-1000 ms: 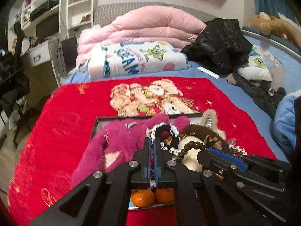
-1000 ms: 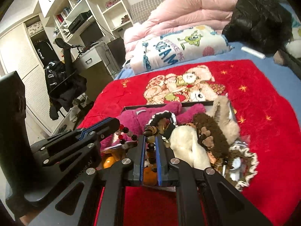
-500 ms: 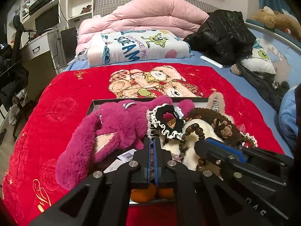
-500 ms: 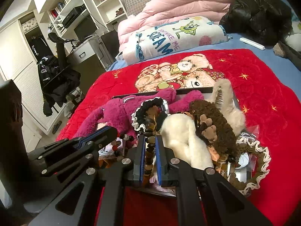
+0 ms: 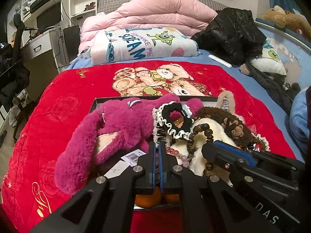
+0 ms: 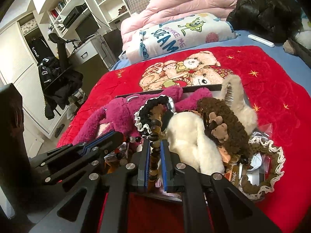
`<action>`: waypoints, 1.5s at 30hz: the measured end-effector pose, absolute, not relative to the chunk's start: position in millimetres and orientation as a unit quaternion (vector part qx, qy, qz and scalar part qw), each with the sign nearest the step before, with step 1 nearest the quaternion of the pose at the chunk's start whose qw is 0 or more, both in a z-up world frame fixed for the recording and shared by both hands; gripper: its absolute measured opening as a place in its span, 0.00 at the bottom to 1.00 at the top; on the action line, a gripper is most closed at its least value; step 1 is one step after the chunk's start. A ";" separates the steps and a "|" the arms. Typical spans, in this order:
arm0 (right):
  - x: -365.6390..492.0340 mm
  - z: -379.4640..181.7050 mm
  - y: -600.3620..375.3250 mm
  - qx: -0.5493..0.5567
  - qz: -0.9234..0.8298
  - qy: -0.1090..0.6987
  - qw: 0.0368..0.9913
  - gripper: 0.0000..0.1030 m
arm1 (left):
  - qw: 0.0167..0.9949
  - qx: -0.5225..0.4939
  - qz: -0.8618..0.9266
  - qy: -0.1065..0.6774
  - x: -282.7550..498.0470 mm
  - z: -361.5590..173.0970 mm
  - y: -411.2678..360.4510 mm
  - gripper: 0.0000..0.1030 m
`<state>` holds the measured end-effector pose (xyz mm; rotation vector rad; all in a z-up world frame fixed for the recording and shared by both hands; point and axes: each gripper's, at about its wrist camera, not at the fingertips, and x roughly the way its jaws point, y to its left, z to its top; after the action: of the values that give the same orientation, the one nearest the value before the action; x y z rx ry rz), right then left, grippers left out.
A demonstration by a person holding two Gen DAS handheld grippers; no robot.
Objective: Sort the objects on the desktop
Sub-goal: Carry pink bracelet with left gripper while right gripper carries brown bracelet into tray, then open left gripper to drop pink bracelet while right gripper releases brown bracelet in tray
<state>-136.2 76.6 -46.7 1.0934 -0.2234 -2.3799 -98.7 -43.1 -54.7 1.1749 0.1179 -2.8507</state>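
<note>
A black tray (image 5: 93, 105) on the red bear blanket (image 5: 58, 120) is piled with a magenta plush (image 5: 116, 128), a black lace scrunchie (image 5: 175, 116), a white plush (image 6: 190, 136) and a brown fuzzy band with a tiny bear (image 6: 223, 116). Low over the tray's near end, my right gripper (image 6: 155, 145) is shut on a brown wooden bead bracelet (image 6: 155, 134), which loops up from it. Beside it my left gripper (image 5: 157, 145) is shut, and a string of pink, clear and dark beads (image 5: 177, 153) trails from its tips. Two mandarins (image 5: 147, 200) lie under its fingers.
A brown lace-edged scrunchie (image 6: 272, 155) and small packets spill over the tray's right side. Folded quilts (image 5: 155, 19) and a black jacket (image 5: 233, 33) lie at the far end of the bed. A white desk (image 6: 87, 52), shelves and a draped chair stand left.
Both grippers have sunk toward the tray with their bead strings. The plush pile now looms larger and closer in both views.
</note>
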 end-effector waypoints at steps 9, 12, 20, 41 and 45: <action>-137.2 -45.3 77.1 0.403 -0.873 -0.087 0.262 0.10 | 0.008 0.374 -0.927 0.034 -97.6 -52.8 -40.3 0.03; -136.9 -44.4 77.4 0.402 -0.871 -0.090 0.266 0.10 | 0.003 0.373 -0.927 0.030 -97.5 -52.2 -38.5 0.03; -138.6 -40.9 82.8 0.401 -0.870 -0.105 0.265 0.25 | -0.003 0.390 -0.920 0.035 -101.7 -58.0 -39.5 0.26; -149.5 -28.0 127.6 0.390 -0.880 -0.160 0.216 1.00 | -0.003 0.379 -0.925 0.027 -102.2 -51.5 -40.0 1.00; -150.4 -28.0 133.0 0.389 -0.879 -0.174 0.213 1.00 | -0.007 0.385 -0.923 0.013 -102.0 -53.1 -35.6 1.00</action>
<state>-150.4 133.0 -28.0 1.0795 -0.4837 -2.4408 -102.0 -35.6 -53.1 1.2137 0.0414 -2.9133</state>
